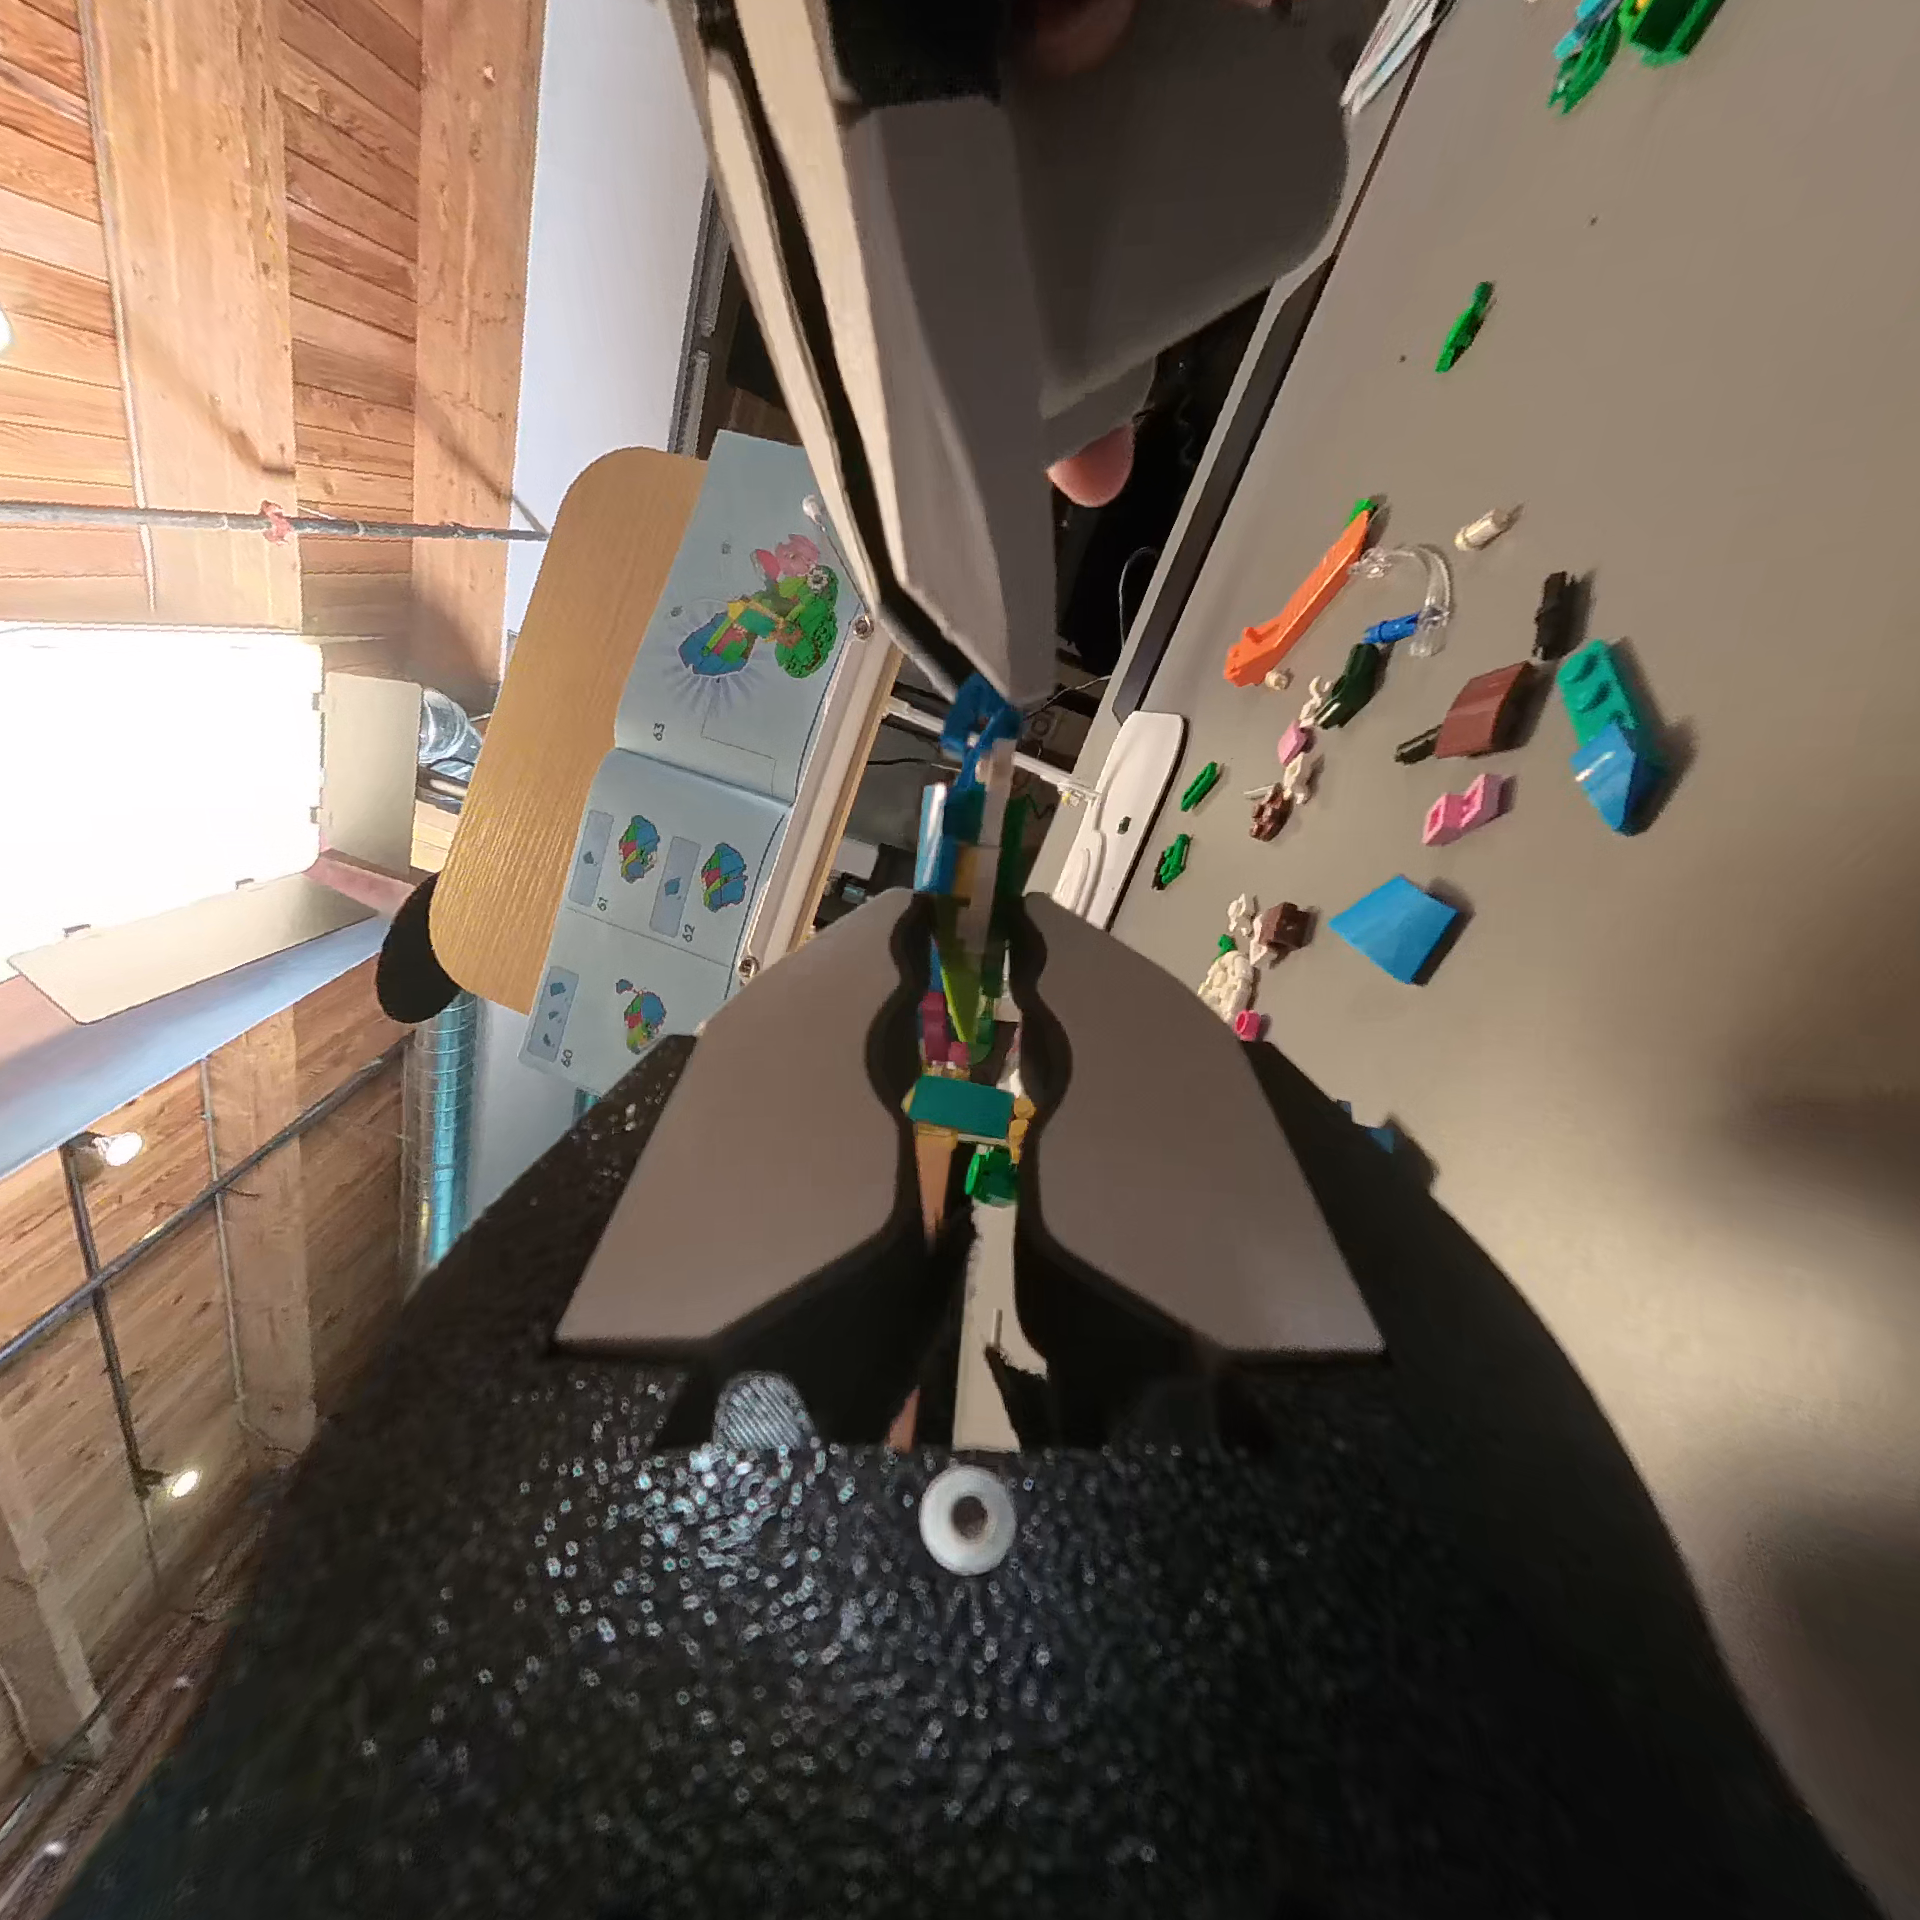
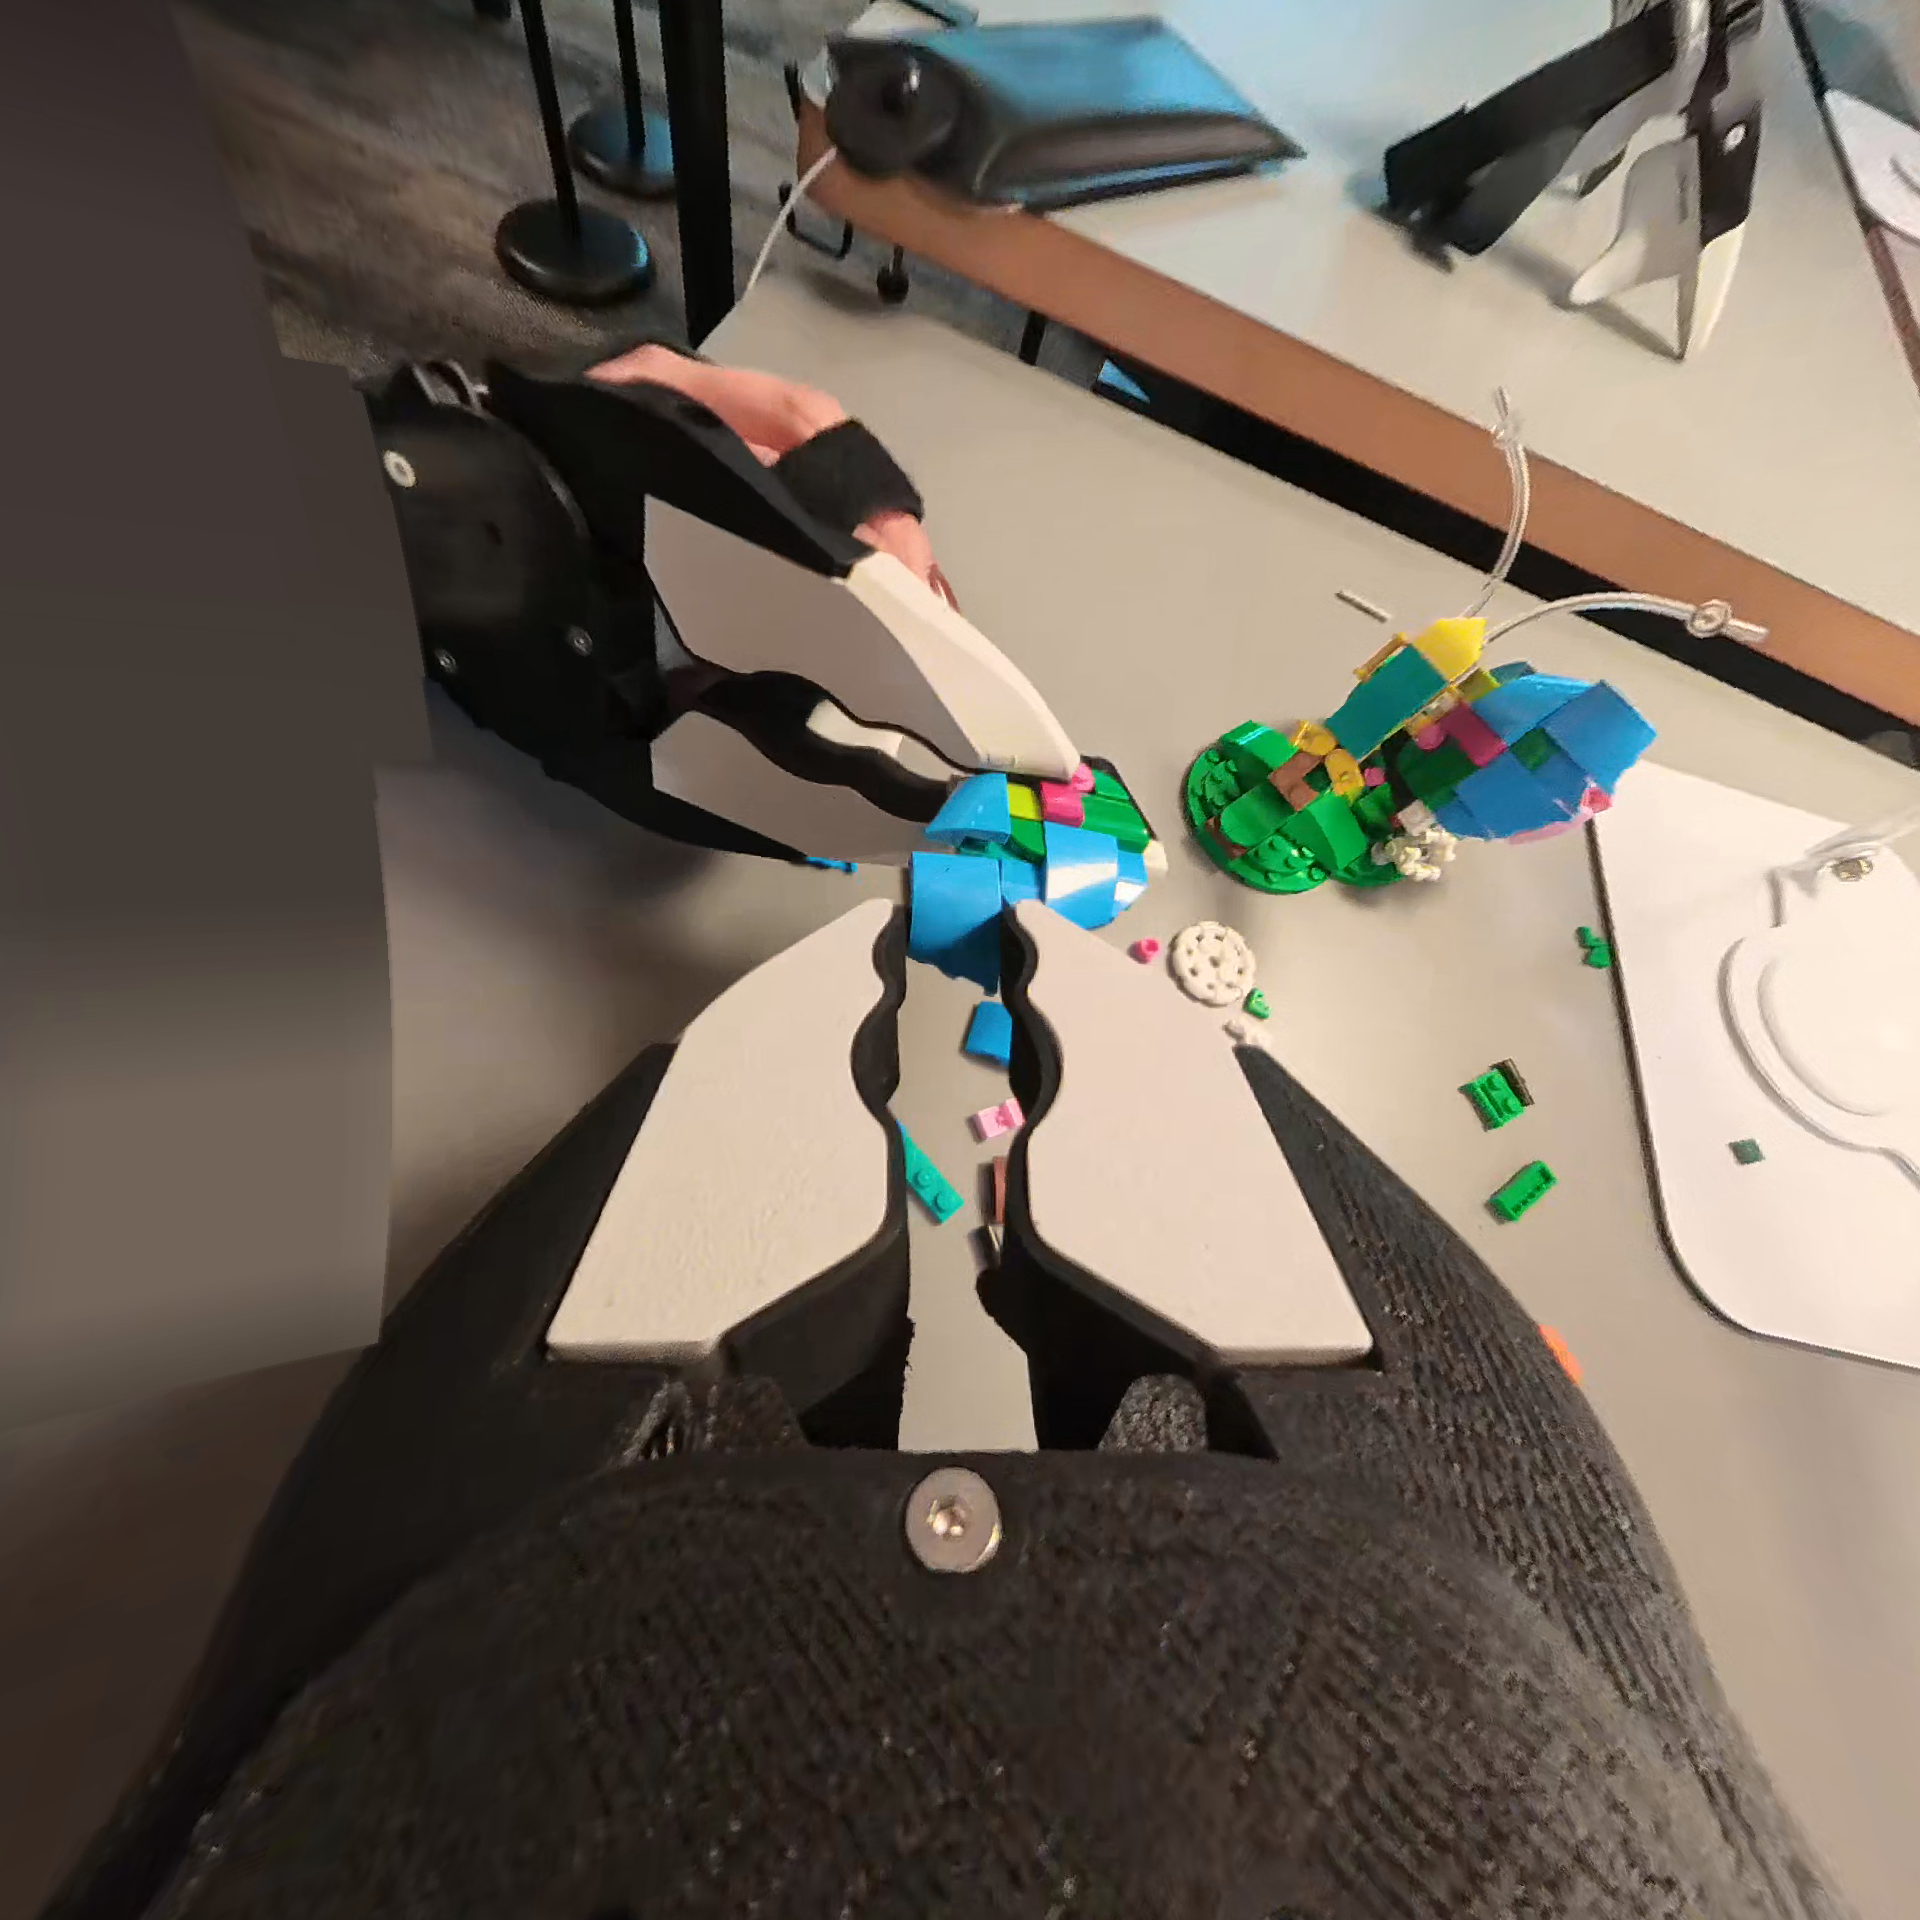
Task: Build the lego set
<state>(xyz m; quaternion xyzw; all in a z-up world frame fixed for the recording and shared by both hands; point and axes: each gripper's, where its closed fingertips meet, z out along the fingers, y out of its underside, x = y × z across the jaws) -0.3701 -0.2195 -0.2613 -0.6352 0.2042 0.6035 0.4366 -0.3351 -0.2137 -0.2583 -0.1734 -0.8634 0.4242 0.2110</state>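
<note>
Wood wall (image 1: 208,260): far to the left of my left jaws.
Dark pouch (image 2: 1081,104): well beyond my right jaws, on the next table.
White board (image 2: 1766,1091): to the right of my right jaws.
Black stand bases (image 2: 577,244): far ahead, left, on the floor.

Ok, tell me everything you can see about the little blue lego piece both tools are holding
The blue lego sub-assembly is a small cluster of glossy plastic bricks: blue sloped shells outside, with green, lime and pink pieces on top. It is held above the grey table, gripped by the left tool at one end and the right tool at its blue edge. The left wrist view shows it edge-on, thin and multicoloured.
</note>
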